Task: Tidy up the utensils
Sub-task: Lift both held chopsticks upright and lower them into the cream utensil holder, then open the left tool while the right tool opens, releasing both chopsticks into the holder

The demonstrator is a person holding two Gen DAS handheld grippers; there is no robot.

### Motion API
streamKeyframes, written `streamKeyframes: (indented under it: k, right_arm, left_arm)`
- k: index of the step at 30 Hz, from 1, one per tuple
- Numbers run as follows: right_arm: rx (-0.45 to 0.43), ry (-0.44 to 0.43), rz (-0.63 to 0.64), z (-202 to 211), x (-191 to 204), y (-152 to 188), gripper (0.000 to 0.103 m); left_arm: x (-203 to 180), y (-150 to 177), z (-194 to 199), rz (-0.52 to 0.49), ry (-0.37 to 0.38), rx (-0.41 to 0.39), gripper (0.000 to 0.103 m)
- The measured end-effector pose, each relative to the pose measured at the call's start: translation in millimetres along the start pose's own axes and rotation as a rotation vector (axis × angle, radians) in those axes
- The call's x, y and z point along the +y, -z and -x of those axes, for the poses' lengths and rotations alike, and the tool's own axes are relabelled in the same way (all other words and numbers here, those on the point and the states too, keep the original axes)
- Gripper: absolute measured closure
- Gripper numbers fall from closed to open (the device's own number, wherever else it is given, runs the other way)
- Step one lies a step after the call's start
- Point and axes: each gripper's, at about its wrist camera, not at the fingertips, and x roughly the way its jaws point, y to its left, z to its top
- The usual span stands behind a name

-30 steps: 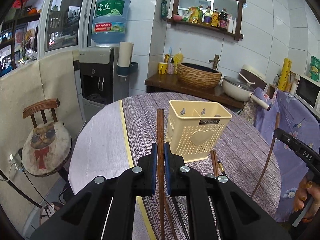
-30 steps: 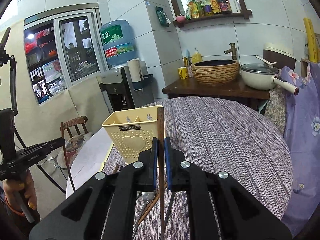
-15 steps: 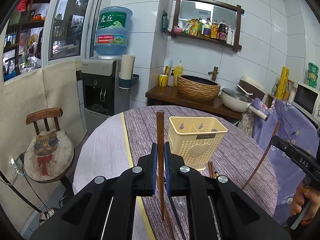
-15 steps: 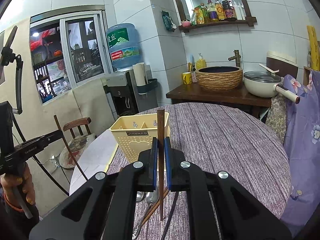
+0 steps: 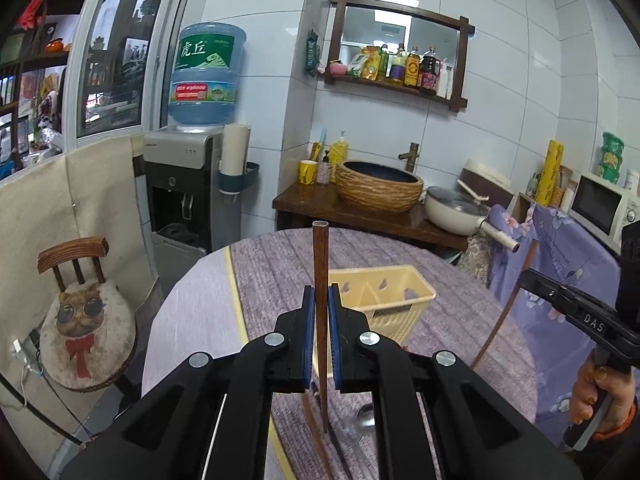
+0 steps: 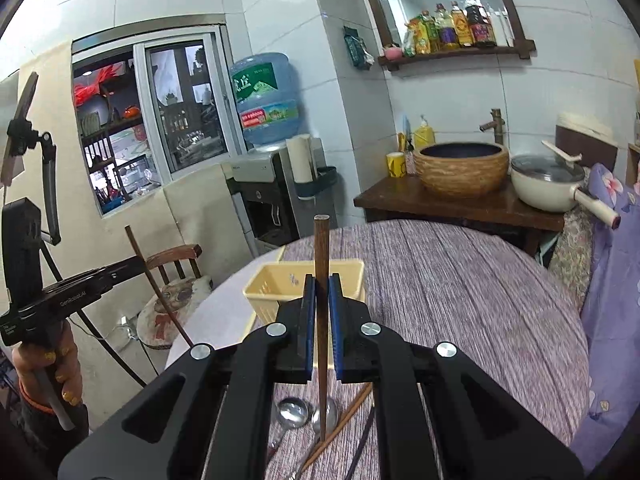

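My left gripper (image 5: 320,300) is shut on a brown wooden chopstick (image 5: 320,264), held upright above the round table. Just behind it stands the cream plastic utensil holder (image 5: 394,292) with divided compartments. My right gripper (image 6: 320,292) is shut on a second brown chopstick (image 6: 321,248), also upright, with the same holder (image 6: 276,284) just beyond its fingers. Below the right gripper lie metal spoons (image 6: 292,412) and loose chopsticks (image 6: 348,416) on the cloth. Each view shows the other gripper with its chopstick at the side, the right one (image 5: 516,304) and the left one (image 6: 148,276).
A purple striped cloth covers the round table (image 6: 460,288). Behind it a dark wooden counter (image 5: 360,210) carries a woven basin and a white pan (image 5: 456,212). A water dispenser (image 5: 180,192) and a chair with a cat cushion (image 5: 88,332) stand at the left.
Both grippers have risen with their chopsticks; the holder and table now sit lower in both views. The grips have stayed the same.
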Motion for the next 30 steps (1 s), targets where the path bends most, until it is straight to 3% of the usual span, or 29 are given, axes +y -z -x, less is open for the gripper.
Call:
streamKeyframes:
  k: [9,13,17,30]
  right_arm:
    - [-0.142,0.030,0.058,-4,22,-101,0.095]
    - [-0.182,0.086,0.070,-19,23,-125,0.095]
    - [-0.159,0.109,0.060,-45,17,-113,0.095]
    - [0.009,0.098,-0.015,-114,-7,-53,0.095]
  left_arm:
    - [-19,-96,1,0.017,0.053,-0.119,0.095]
    - [-33,-115,-14,-0.004,0.013,-0.161,0.095]
    - [-41,-104,-40,-0.028,-0.041,-0.166,0.095]
    - [-22,-36,-121,0.024,-0.076,0.039,0.095]
